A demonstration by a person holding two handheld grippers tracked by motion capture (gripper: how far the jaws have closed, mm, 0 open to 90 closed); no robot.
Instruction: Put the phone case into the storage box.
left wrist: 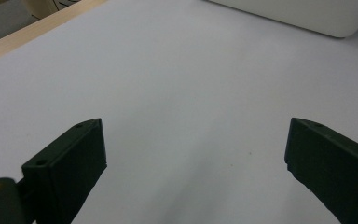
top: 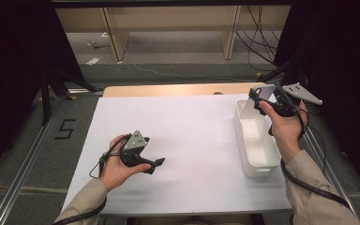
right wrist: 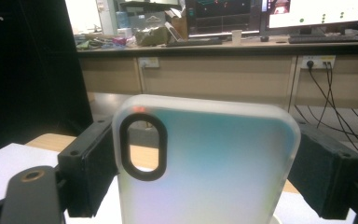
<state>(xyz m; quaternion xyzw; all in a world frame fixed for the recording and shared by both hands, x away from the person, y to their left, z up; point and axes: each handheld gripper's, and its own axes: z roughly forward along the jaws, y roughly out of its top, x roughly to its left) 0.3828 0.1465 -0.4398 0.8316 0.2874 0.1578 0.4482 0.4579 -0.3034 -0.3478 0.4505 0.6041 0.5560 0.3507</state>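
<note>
White table (top: 183,140), white bin (top: 258,140) at right edge. Above bin's far end, phone case (right wrist: 205,163) clamped by its sides in right gripper (top: 268,104): frosted translucent, pale blue-green tint, rounded corners, black-rimmed oval camera cutout, held upright. Left gripper (left wrist: 196,158) low over bare table, jaws spread wide, nothing between.

A white sheet (top: 192,140) covers the wooden bench (top: 168,89). On its right part stands a long white plastic bin (top: 258,161), lengthwise front to back. The right hand-held gripper (top: 262,101) holds a translucent frosted phone case (right wrist: 205,163) upright above the bin's far end. The left hand-held gripper (top: 157,164) sits low over the sheet's left-front part, well apart from the bin.
</note>
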